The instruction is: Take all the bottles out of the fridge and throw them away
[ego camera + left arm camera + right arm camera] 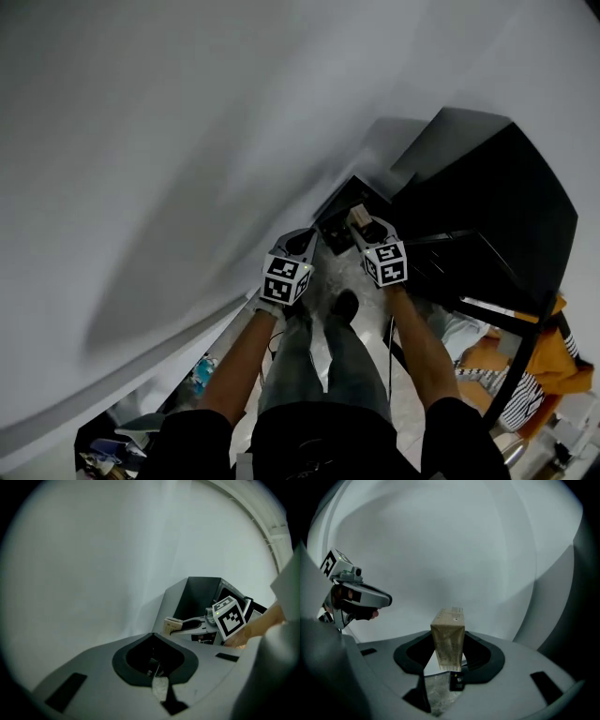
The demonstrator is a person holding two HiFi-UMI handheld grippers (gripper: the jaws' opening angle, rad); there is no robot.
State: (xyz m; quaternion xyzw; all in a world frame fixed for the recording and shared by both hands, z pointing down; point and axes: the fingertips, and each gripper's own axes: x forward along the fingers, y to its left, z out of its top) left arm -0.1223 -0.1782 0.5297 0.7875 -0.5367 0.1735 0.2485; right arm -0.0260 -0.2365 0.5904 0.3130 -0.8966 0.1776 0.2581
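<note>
**Right claw (443, 679) pinching a tan box-shaped cardboard carton (448, 639); left claw (159, 686) pressed together**

Your right claw grips the carton by its lower end. The carton stands upright between the pads, low in the centre of the right gripper view. Your left claw is closed with nothing in it. In the head view both claws sit mid-frame, side by side and apart, against a plain white wall (187, 141). A tall black cabinet (487, 206) fills the right of the frame. A dark square opening with grey sides (336, 223) lies just beside the carton.
</note>
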